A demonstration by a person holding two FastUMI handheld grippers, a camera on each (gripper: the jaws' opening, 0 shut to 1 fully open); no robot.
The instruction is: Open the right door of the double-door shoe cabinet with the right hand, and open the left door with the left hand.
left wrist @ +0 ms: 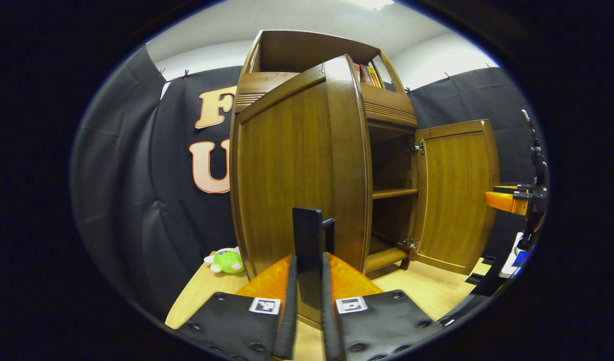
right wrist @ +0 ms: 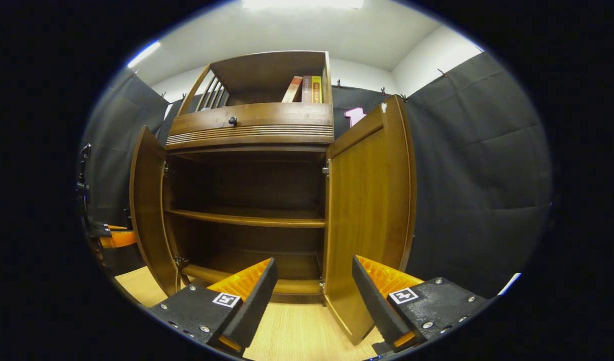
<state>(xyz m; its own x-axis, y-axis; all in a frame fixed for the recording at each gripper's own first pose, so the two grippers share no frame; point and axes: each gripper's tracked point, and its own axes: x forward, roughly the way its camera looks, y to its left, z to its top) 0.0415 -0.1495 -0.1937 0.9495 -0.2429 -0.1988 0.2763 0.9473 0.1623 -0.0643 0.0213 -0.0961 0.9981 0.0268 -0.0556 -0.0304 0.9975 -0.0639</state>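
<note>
Left tool (left wrist: pixel 309 281): fingers closed on the dark upright handle (left wrist: pixel 308 240) of the left door (left wrist: pixel 292 175); handle stands straight up between the two pads, door panel directly beyond it, swung out toward the tool.

Right tool (right wrist: pixel 314 291): fingers spread wide, nothing between them; wooden floor (right wrist: pixel 292 331) below the gap; right door (right wrist: pixel 369 210) just ahead and slightly right of the right finger, not touching it, standing open at roughly a right angle to the cabinet front.

Cabinet (right wrist: pixel 252 130): brown wood, both doors open; interior straight ahead of the right tool, one shelf (right wrist: pixel 247 218) across the middle, both levels bare; drawer band with a small dark knob (right wrist: pixel 232 120) above the opening; open top compartment with books (right wrist: pixel 304 89) leaning at its right end.

Right gripper view, far left: left door seen edge-on, the other tool (right wrist: pixel 114 238) just beside its outer face.

Left gripper view, far right: right door seen from its inner face, hinges on its left edge; the other tool (left wrist: pixel 507 200) beside that door's free edge, whether touching cannot be told.

Plush toy (left wrist: pixel 226 260): green and pink, on the floor left of the left tool, against the cabinet's side, black cloth wall behind.
</note>
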